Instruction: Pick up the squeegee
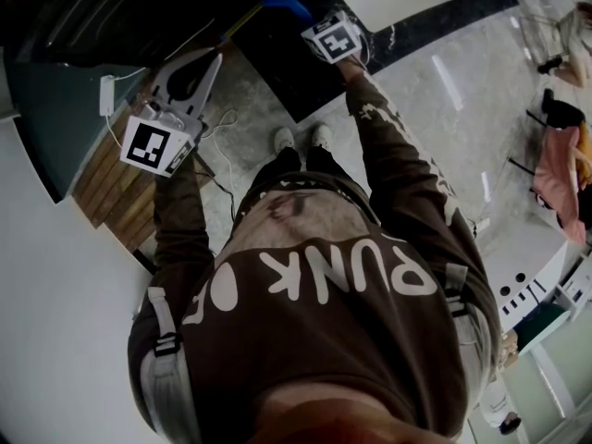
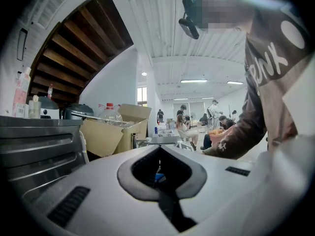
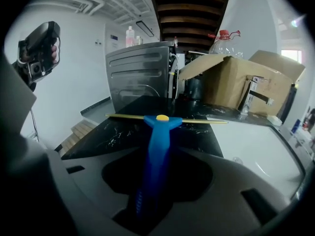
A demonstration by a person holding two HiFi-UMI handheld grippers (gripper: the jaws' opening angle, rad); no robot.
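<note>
The squeegee point(image 3: 156, 136) has a blue handle and a thin yellow blade point(image 3: 206, 121), and it lies on a black marble counter point(image 3: 110, 134). Its handle runs back between the jaws of my right gripper point(image 3: 153, 178), which is shut on it. In the head view the squeegee point(image 1: 289, 0) shows as a blue patch just beyond the right gripper point(image 1: 310, 21), at the top of the picture. My left gripper point(image 1: 215, 61) is held out to the left over the floor, away from the counter. It is shut with nothing in it, as the left gripper view also shows point(image 2: 161, 154).
A steel appliance point(image 3: 140, 77) and an open cardboard box point(image 3: 236, 82) stand at the back of the counter. A tap point(image 3: 248, 100) rises beside a white sink top point(image 3: 261, 149). Wooden steps point(image 1: 120, 192) lie at the left. People sit far off point(image 2: 189, 127).
</note>
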